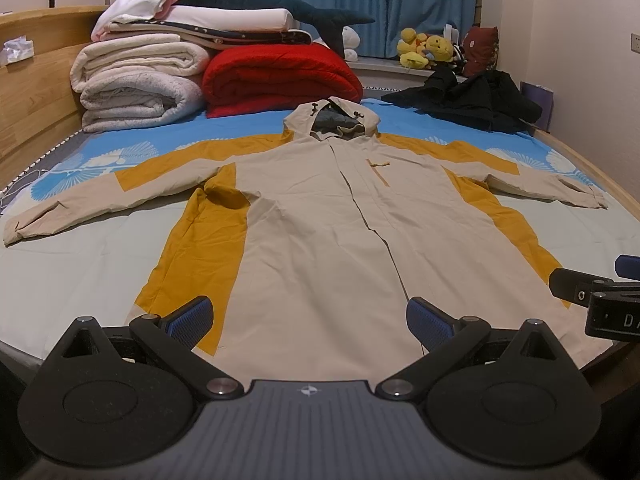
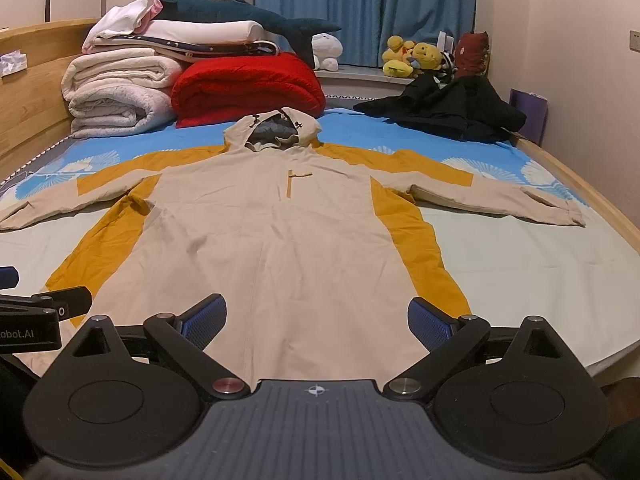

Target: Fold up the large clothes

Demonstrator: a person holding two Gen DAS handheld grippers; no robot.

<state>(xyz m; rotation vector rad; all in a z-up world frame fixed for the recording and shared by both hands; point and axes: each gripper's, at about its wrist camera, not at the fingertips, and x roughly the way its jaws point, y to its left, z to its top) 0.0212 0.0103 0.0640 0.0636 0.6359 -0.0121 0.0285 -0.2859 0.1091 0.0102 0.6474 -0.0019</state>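
A large beige and mustard hooded jacket (image 1: 320,208) lies flat and face up on the bed, sleeves spread to both sides, hood at the far end; it also shows in the right wrist view (image 2: 280,232). My left gripper (image 1: 310,320) is open and empty above the jacket's near hem, left of centre. My right gripper (image 2: 316,320) is open and empty above the hem's right part. The right gripper's side shows at the left view's right edge (image 1: 592,296), and the left gripper's side shows at the right view's left edge (image 2: 36,312).
Folded white and red blankets (image 1: 224,72) are stacked at the bed's far left by the wooden headboard (image 1: 32,92). A black garment (image 1: 476,100) lies at the far right. Plush toys (image 1: 428,48) sit on the sill. The wall runs along the right.
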